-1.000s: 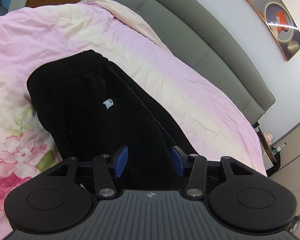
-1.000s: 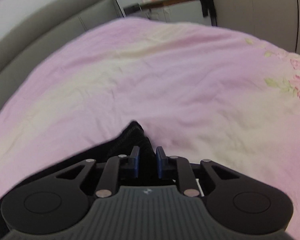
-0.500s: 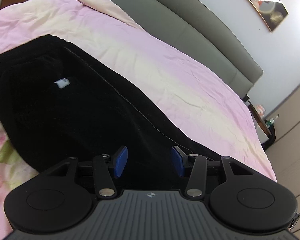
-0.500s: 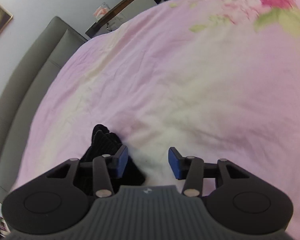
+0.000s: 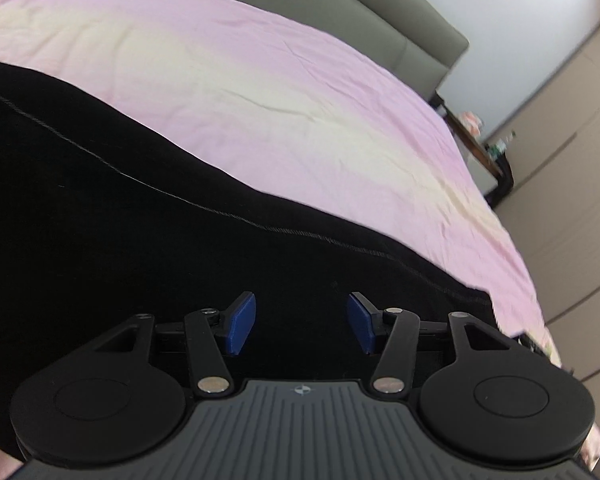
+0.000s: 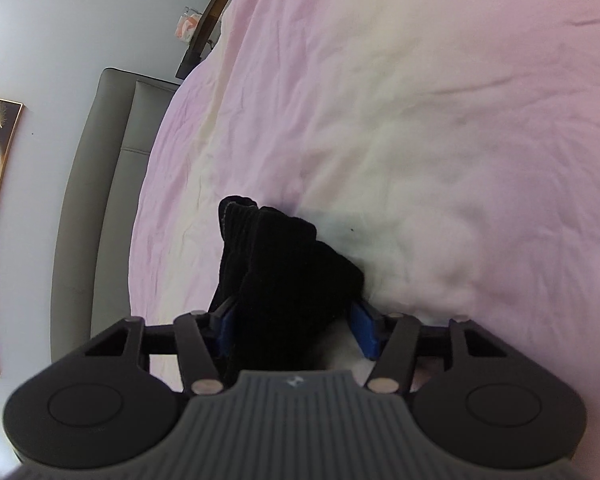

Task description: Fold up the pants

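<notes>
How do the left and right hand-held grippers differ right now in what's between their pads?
The left hand-held gripper has its blue pads spread over flat black pants fabric, gripping nothing. The right hand-held gripper straddles a bunched, ribbed end of the pants; its left pad sits against the fabric, while bedcover shows beside the right pad. Both have just been opening, and both point down at the same bed.
</notes>
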A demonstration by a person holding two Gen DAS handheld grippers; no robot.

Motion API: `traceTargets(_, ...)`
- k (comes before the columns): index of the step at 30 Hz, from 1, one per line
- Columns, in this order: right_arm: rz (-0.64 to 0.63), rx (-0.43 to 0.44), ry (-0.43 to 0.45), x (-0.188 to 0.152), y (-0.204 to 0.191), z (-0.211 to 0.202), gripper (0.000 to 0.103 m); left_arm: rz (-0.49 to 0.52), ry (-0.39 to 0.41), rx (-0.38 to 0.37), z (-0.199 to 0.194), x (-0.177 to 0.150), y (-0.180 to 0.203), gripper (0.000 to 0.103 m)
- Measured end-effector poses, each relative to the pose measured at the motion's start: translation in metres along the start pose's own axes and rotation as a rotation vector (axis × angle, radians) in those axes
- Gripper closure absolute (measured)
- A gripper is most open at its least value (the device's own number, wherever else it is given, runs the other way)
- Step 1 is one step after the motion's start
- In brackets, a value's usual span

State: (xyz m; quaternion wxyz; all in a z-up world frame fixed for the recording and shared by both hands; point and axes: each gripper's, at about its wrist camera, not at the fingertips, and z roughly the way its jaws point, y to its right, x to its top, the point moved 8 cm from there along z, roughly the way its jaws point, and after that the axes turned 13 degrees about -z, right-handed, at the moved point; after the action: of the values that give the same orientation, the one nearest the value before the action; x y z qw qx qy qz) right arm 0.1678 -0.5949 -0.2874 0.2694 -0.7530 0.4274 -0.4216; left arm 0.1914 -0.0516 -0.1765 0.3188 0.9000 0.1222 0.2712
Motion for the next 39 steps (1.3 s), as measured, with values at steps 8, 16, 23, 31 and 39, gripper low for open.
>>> traceTargets(8,-0.088,-0.016,-0.013,0.0,0.003,0.007,0.069,0.038,-0.075,0.021,0.033,-0.023,0.011,0.04)
traceTargets(16,-0.081,-0.027,-0.005,0.004,-0.006,0.006,0.071,0.181,-0.147,0.079,0.059,-0.04,0.023,0.037)
traceTargets(23,-0.049,-0.048,-0.008,0.001,0.001,0.003,0.071,0.11,-0.192,0.089,0.08,-0.04,0.0,0.048)
traceTargets(31,-0.108,-0.054,0.013,0.007,-0.026,-0.004,0.072,0.025,0.109,0.082,0.004,-0.004,-0.013,0.05)
traceTargets(39,-0.114,-0.064,0.017,0.006,-0.029,-0.006,0.072,0.206,0.005,0.023,0.025,-0.026,0.031,0.047)
